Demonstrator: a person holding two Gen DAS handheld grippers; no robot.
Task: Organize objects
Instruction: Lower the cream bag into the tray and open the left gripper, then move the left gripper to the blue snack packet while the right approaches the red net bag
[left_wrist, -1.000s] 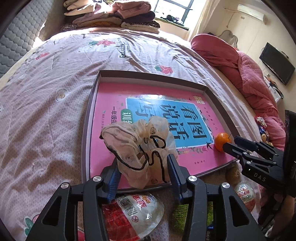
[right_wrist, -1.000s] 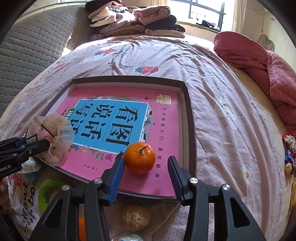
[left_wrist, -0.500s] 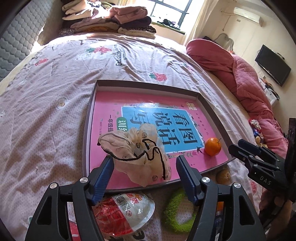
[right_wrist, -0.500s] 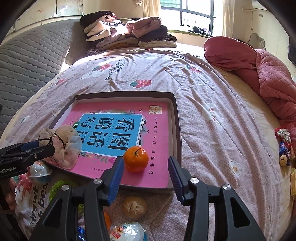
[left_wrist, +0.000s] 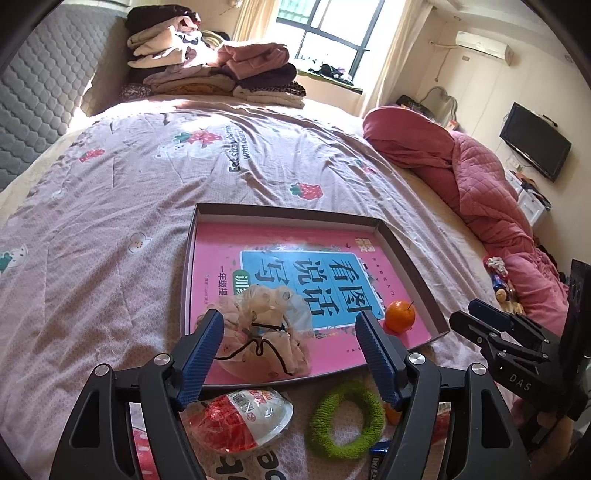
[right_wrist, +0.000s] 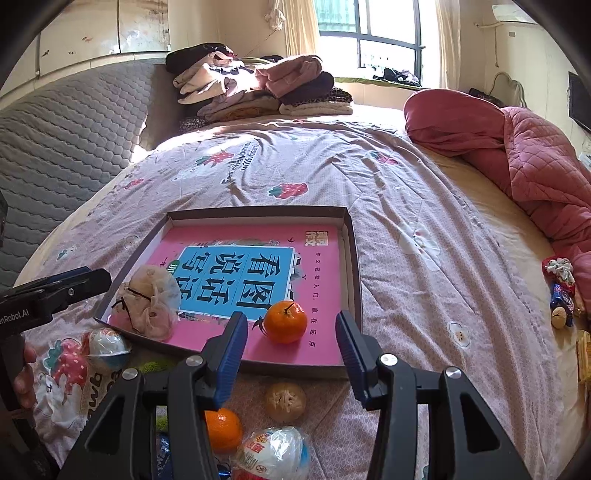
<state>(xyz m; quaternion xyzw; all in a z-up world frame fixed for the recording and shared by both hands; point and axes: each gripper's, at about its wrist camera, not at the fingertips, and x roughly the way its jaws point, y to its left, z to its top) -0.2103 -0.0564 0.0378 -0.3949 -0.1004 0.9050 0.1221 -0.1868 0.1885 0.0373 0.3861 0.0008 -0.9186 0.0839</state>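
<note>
A beige mesh drawstring pouch (left_wrist: 264, 330) is seen lying in the near left corner of a shallow brown cardboard tray (left_wrist: 413, 258) lined with a pink book cover. A small orange tangerine (right_wrist: 285, 321) rests near the tray's right corner. The left tool (left_wrist: 288, 347) is opening, clear of the pouch. The right tool (right_wrist: 291, 347) is held spread, empty. The tray lies on a strawberry-print bed (left_wrist: 110, 221).
</note>
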